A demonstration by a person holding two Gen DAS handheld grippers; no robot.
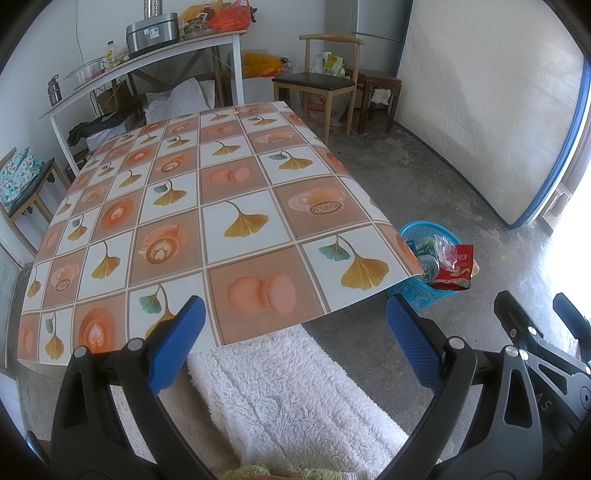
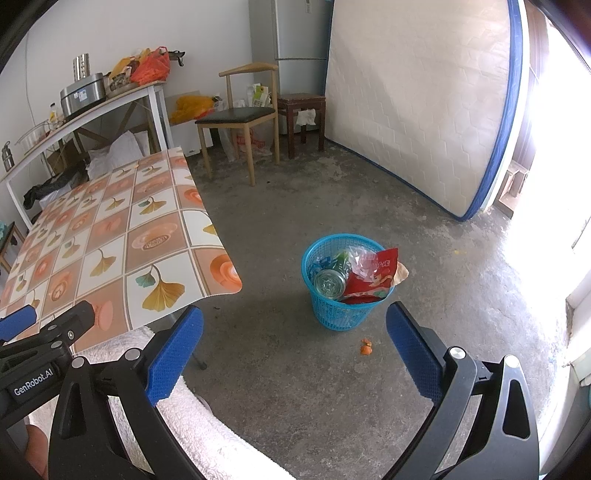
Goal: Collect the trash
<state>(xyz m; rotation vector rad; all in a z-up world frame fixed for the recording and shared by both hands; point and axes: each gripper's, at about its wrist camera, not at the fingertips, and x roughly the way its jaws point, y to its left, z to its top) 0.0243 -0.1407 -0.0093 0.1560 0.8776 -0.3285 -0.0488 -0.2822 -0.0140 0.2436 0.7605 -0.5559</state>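
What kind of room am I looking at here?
Probably a lived-in home room, part dining space, part storage: a table with a patterned cloth, a mattress leaning against the wall, a fridge, and a blue wastebasket holding wrappers.

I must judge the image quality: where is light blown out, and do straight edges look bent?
Right wrist view: the doorway at right is washed out to white, with glare on the concrete floor. Left wrist view: the same overexposure at the right edge; the table edge and mattress bow from fisheye distortion.
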